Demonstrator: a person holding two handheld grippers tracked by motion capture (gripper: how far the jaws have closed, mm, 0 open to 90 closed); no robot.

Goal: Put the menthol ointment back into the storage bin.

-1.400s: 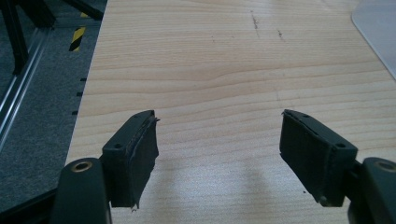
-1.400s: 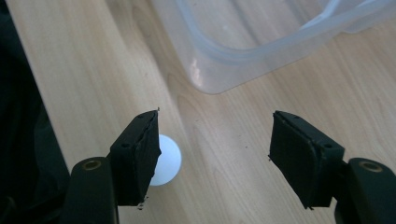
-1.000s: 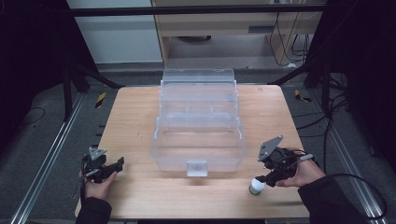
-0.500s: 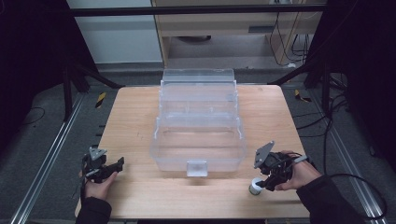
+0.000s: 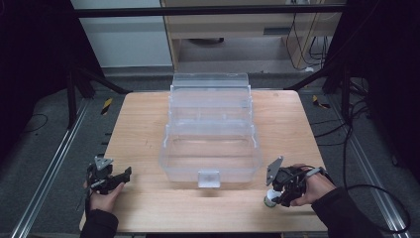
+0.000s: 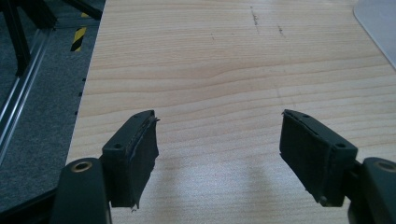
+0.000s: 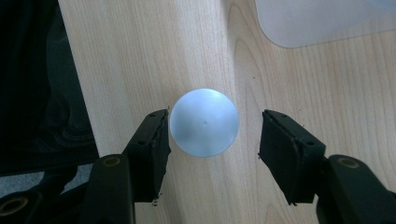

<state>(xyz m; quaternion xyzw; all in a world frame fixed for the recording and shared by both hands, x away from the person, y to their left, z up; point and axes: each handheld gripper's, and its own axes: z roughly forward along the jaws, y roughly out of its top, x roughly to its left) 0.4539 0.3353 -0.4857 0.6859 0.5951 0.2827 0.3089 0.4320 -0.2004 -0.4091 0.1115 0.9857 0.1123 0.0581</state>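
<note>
— How much room do you have around your right claw (image 7: 212, 135)?

— Not much toward me. It stands near the front edge of the pale wooden bench (image 5: 148, 124), at the right corner; in the right gripper view the bench edge runs just beside my left jaw, and past it there is only dark floor. On the other side the rounded corner of the clear plastic tiered organizer box (image 5: 210, 148) is near, but apart from the claw. Between the box and the right edge of the bench the wood is free.

— And the thing you work on?

— The small round white cap-like object (image 7: 204, 122) stands on the bench between my two jaws. The claw is open wide. The left jaw is just beside the object, maybe touching it, I cannot tell; the right jaw is clearly apart from it. In the high view the object (image 5: 270, 200) sits directly under the claw.

— How is your hand?

— My right hand (image 5: 309, 186) comes from the right, the claw points down on the object.

— The left one?

— My left claw (image 6: 217, 140) is open wide and holds nothing, with bare wood in front of it. It is low at the front left corner, well apart from the box.
</note>
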